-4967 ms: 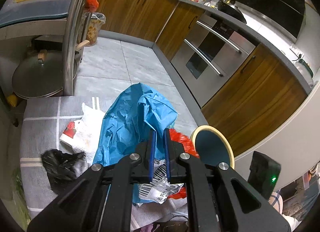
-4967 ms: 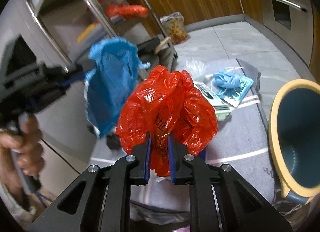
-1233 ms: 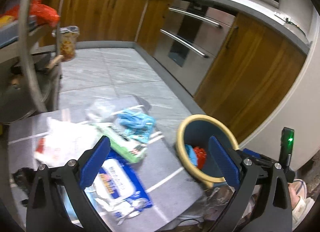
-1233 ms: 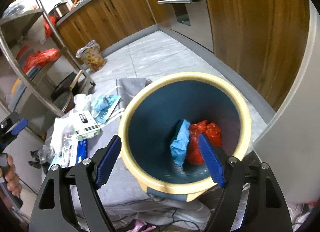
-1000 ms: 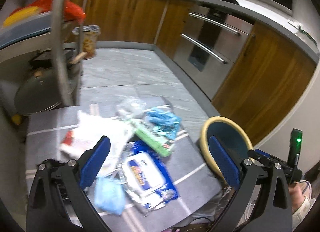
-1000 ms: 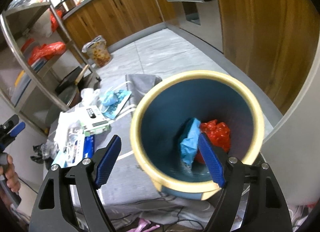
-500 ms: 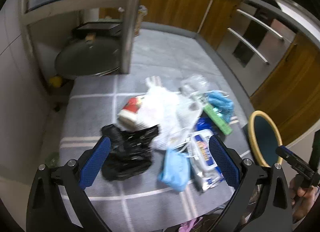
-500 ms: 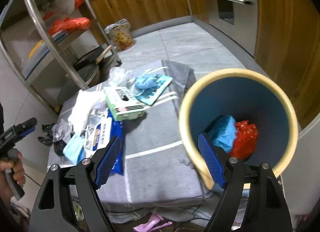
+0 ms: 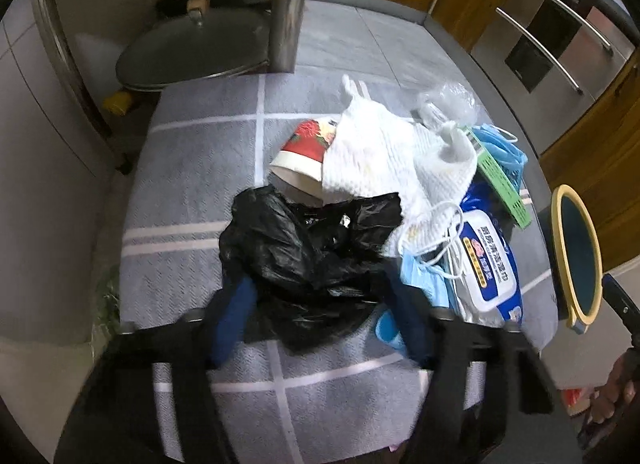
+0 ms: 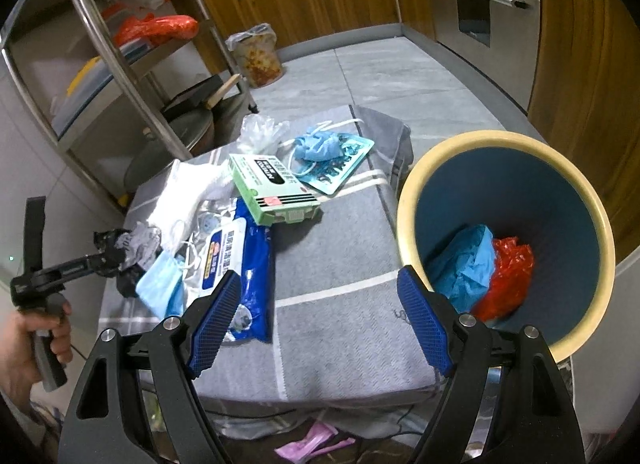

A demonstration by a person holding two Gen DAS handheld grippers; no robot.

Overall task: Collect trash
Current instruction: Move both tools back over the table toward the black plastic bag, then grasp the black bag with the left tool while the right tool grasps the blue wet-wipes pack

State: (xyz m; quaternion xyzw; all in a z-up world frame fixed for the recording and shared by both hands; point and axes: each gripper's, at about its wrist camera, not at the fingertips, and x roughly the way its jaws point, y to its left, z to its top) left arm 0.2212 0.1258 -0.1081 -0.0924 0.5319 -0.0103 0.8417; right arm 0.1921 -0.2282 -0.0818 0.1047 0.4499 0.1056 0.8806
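left hand-held gripper (image 9: 320, 312) angled steeply down, jaws closing; right hand-held gripper (image 10: 320, 324) gaping

Dim indoor light, fisheye-warped edges, left view motion-blurred.

left wrist: close, steeply down | right wrist: farther, down; shared: grey mat (image 9: 192, 192)
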